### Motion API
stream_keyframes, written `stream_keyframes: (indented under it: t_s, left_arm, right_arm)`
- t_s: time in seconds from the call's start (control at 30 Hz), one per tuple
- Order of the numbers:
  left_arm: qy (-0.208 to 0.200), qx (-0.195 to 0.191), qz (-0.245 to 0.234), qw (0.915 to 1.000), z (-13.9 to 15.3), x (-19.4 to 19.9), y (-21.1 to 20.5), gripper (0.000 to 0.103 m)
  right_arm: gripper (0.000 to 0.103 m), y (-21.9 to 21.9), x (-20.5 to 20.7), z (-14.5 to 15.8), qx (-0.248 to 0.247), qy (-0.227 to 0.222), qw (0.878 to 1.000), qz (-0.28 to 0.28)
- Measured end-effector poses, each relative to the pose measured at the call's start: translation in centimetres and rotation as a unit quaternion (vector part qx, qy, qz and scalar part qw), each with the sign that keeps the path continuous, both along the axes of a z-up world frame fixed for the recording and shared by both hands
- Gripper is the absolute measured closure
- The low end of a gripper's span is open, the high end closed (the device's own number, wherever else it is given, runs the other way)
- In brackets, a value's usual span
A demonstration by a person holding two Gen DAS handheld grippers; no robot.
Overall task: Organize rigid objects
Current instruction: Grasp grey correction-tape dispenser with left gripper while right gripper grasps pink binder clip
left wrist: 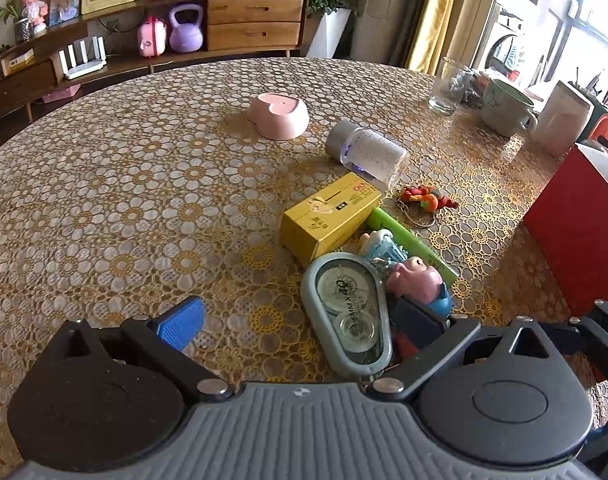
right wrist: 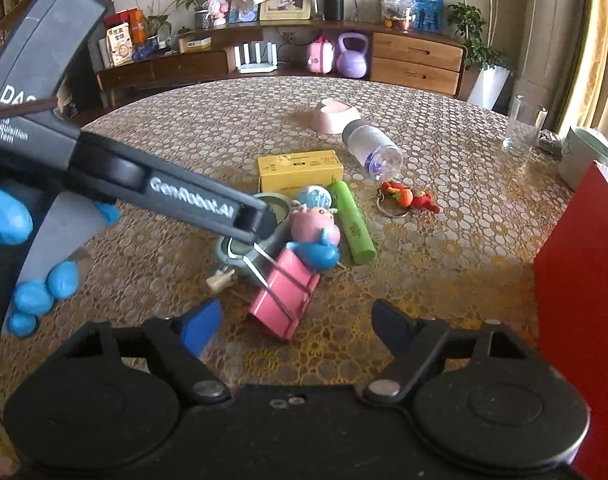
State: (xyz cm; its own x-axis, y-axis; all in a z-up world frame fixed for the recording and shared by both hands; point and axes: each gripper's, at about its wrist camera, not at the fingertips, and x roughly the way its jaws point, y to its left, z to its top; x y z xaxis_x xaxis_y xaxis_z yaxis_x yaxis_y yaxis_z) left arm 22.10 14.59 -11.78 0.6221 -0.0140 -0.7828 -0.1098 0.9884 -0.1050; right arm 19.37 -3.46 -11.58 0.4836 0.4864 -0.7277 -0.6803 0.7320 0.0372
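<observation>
Pink binder clip (right wrist: 281, 304), plain in right wrist view, hidden in left.

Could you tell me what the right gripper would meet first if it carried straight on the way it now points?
Most likely the pink binder clip, lying just ahead of the open right gripper; depth is hard to judge.
</observation>
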Motion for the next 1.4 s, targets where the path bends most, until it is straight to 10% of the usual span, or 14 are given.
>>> stream_keyframes:
  t_s: [0.9, 1.13, 1.27, 1.4]
  left_arm:
    - [-0.009, 0.003, 0.002, 1.0000, -1.3, 0.7, -1.0, 0.002]
    - [-0.019, 0.025, -0.006, 0.9995, -1.5, 0.2, -1.9, 0.014]
    - [-0.025, 0.047, -0.016, 0.9985, -1.2, 0.1, -2.9, 0.052]
    - [-0.023, 0.049, -0.013, 0.9985, -1.1, -0.1, -2.8, 0.053]
  right_arm:
    - [0.069, 0.7, 0.5, -1.5, 0.021, 0.003, 0.999, -0.034]
    - [0.069, -0.6, -0.1, -1.4, 0.022, 0.004, 0.999, -0.043]
    - [0.070, -0.5, -0.5, -1.2, 0.018, 0.002, 0.999, -0.045]
    - [0.071, -1.2, -0.8, -0.9, 0.021, 0.001, 0.998, -0.051]
